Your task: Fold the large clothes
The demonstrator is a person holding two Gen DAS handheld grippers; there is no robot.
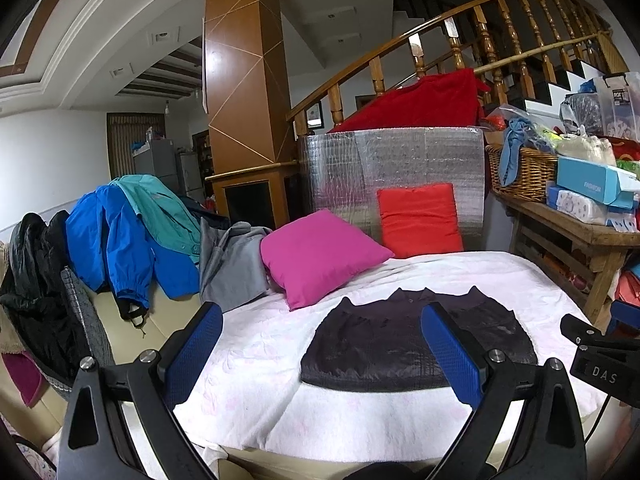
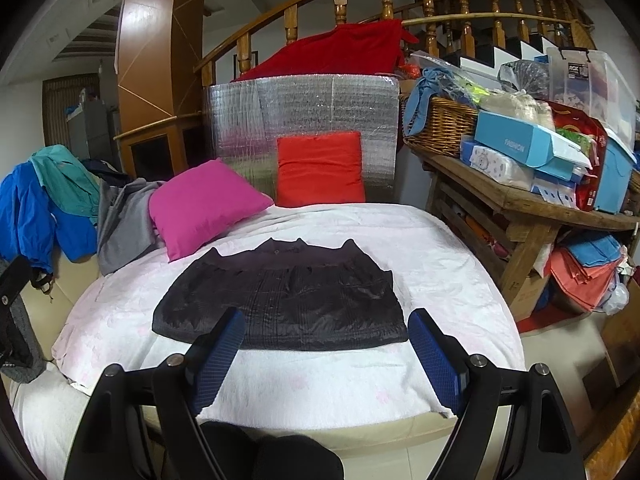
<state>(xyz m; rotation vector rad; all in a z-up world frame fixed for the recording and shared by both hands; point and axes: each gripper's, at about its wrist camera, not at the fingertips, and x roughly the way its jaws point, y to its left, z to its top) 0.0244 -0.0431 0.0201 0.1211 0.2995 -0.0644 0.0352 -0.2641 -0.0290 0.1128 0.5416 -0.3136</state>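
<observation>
- Dark jacket (image 2: pixel 280 296) lies flat and partly folded at the centre of the white blanket (image 2: pixel 440 248) on the bed, sleeves apparently tucked in.
- Left tongs (image 1: pixel 320 356) and right tongs (image 2: pixel 326 354) both gape wide, nothing between the pads, held short of the near hem.
- Judgement: between folds; next move calls for pinching both near corners and carrying them to the far collar.
- Left view alone shows the black coat (image 1: pixel 36 280) at far left; right view alone shows stacked cloth (image 2: pixel 584 276) under the table (image 2: pixel 532 204).
</observation>
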